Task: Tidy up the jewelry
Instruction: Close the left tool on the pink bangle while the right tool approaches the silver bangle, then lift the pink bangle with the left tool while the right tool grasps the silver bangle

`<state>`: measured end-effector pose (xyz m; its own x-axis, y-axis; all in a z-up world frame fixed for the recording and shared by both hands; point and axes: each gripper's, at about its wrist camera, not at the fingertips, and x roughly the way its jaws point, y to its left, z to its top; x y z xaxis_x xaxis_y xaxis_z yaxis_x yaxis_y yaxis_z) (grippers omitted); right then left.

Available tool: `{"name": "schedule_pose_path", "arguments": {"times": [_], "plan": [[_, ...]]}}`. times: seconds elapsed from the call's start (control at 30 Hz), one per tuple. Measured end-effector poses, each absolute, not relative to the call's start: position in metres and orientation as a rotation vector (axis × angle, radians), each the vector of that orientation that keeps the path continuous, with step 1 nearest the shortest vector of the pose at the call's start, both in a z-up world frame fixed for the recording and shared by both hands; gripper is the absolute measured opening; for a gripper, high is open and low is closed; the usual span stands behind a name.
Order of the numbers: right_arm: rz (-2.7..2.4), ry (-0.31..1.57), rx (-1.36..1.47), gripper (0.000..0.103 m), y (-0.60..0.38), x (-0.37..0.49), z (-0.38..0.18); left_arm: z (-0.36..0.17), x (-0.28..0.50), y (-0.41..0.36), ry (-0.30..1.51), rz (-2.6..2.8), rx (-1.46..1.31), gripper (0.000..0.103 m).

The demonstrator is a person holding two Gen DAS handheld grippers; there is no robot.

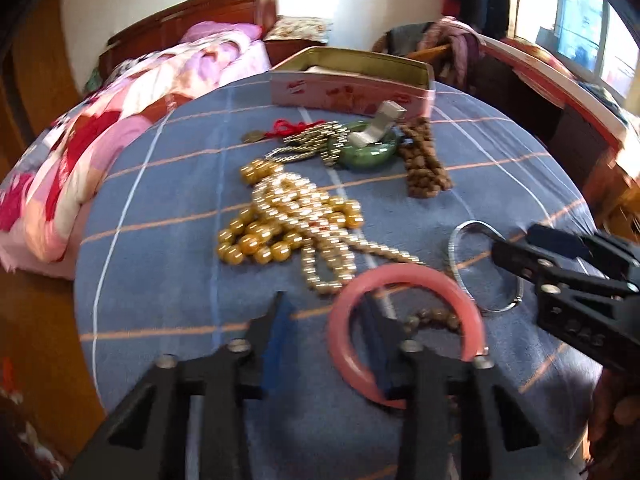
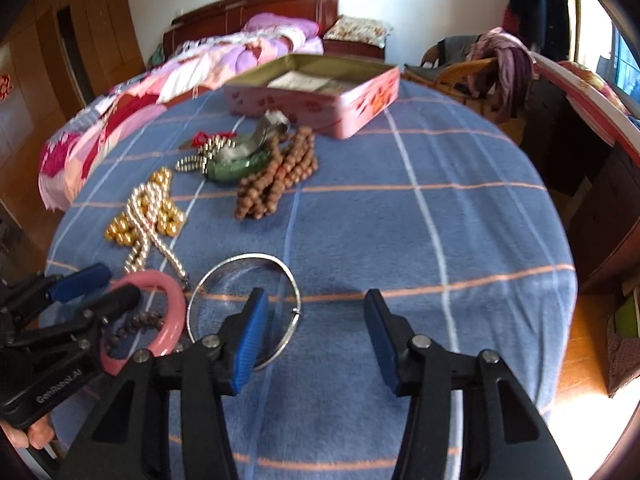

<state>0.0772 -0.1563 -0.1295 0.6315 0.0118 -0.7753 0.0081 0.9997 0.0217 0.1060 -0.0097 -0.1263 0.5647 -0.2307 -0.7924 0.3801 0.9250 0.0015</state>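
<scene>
the step in hand looks like the first pick-up: jewelry lies loose on the blue checked bedspread [image 2: 400, 216] and the pink tin [image 2: 320, 108] far ahead of both tools holds only some paper, as far as can be seen.

going left to right, the left tool [image 1: 328, 312] comes first. its jaws stand spread and grasp nothing, but its right finger pokes through the pink bangle [image 1: 404, 320], so the ring sits around that finger rather than between the pads. a short string of dark beads [image 1: 436, 316] lies inside the bangle's curve. ahead of this tool and a little left lies the tangle of pearls and amber beads [image 1: 292, 224]; further ahead, near the tin, sit the green bangle [image 1: 368, 152] and the brown bead strand [image 1: 424, 160].

next, the silver bangle [image 2: 244, 308] lies just beside the pink one. the right tool [image 2: 316, 336] is released too, its left finger over the silver ring's inside and its right finger well outside.

my judgement: the next move calls for each tool to clench on its bangle's rim, lift, and carry it forward to the tin. thin, hard rings may slip from the pads.
</scene>
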Motion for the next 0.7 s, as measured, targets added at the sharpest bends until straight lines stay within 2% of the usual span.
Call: {"name": "schedule_pose_path", "arguments": {"times": [0.03, 0.1, 0.13, 0.17, 0.2, 0.4, 0.7], "plan": [[-0.002, 0.893, -0.001, 0.053, -0.154, 0.079, -0.130, -0.126, 0.106, -0.012, 0.899, -0.379, 0.189, 0.014], [0.012, 0.894, -0.028, 0.046, -0.150, 0.083, -0.129, -0.126, 0.107, -0.015, 0.893, -0.387, 0.207, 0.013], [0.016, 0.895, -0.043, 0.037, -0.149, 0.085, -0.127, -0.126, 0.109, -0.014, 0.896, -0.406, 0.194, 0.013], [0.018, 0.893, -0.053, 0.019, -0.148, 0.086, -0.127, -0.125, 0.111, -0.010, 0.900, -0.426, 0.163, 0.012], [0.024, 0.897, -0.061, 0.010, -0.148, 0.088, -0.127, -0.125, 0.113, -0.007, 0.903, -0.439, 0.131, 0.012], [0.079, 0.907, 0.075, 0.007, -0.166, 0.092, -0.119, -0.104, 0.113, 0.007, 0.827, -0.510, 0.055, 0.010], [0.057, 0.769, 0.132, 0.006, -0.184, 0.093, -0.074, -0.069, 0.127, 0.024, 0.703, -0.531, -0.042, 0.010]]}}
